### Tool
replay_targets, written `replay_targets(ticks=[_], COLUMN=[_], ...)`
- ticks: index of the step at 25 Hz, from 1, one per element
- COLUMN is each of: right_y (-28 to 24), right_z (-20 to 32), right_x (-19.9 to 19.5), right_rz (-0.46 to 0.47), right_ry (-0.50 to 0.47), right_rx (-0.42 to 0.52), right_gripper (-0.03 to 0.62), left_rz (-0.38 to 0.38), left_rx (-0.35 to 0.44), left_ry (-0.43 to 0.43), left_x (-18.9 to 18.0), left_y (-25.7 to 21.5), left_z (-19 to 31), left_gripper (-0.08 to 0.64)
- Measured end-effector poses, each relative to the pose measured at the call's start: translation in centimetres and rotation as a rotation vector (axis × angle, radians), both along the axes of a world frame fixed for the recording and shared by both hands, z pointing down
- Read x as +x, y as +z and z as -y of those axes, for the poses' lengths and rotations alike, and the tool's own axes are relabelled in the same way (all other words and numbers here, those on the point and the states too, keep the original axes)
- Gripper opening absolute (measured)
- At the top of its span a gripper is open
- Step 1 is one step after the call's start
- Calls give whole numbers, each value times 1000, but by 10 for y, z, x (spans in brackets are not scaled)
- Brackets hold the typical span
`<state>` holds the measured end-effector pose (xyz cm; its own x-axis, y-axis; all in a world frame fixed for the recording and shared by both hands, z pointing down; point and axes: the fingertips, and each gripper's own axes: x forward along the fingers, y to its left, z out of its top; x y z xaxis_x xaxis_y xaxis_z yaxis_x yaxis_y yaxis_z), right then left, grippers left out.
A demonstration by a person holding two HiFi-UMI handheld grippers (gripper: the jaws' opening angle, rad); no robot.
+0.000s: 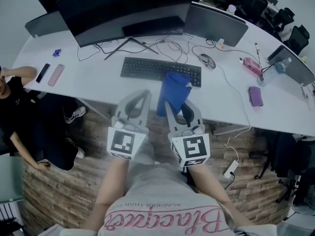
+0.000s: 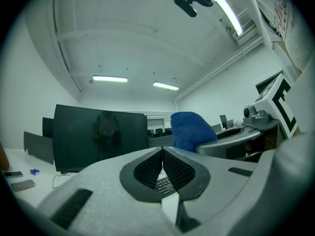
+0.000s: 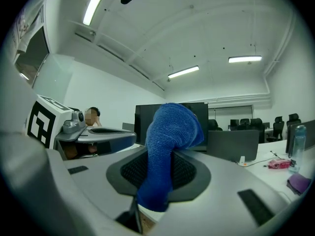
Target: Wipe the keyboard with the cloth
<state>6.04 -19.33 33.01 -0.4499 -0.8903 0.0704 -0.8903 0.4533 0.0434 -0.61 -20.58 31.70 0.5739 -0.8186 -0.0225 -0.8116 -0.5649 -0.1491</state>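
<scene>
Desk scene: blue cloth gripped in right jaws, near the keyboard's right part.
Listed by size: a white curved surface (image 1: pixel 98 80) is seen with a wide dark curved monitor (image 1: pixel 128 9) set at its back. A black full-size keyboard (image 1: pixel 147 69) lies flat in front of the monitor, near the front edge. The grey left gripper (image 1: pixel 145 93) is held off the front edge, with its jaws (image 2: pixel 162 149) closed together on nothing. The grey right gripper (image 1: pixel 176 103) is held just beside it, its jaws clamped on a blue knitted cloth (image 3: pixel 165 146). The cloth stands up out of the jaws and overlaps the keyboard's near right part in the head view. Contact with the keys cannot be told.
</scene>
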Motion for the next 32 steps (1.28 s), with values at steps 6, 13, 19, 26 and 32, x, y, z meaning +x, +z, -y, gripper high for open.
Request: replay_targets(ticks=[6,13,19,26,32], right_y=[6,18,37,58,76], right_z=[46,103,146,187,221], right_x=[-27,-66,-99,-141,-176], right_rz=[-23,-34,-40,-29,6], right_ry=[-31,-79,-106,-147,-185], right_rx=[-21,-56,-116,-186,-257], right_gripper=[92,92,91,92,92], left_rz=[-3,5,0,-7,-5], left_rx=[-48,-96,-143,-190,-238], left_ry=[-20,-49,-88,-118,-132], left_x=[-25,-58,-97,-135,-160], left_y=[13,32,51,71,89], left_z=[45,97,135,171,198], left_gripper=[6,6,6,5,6])
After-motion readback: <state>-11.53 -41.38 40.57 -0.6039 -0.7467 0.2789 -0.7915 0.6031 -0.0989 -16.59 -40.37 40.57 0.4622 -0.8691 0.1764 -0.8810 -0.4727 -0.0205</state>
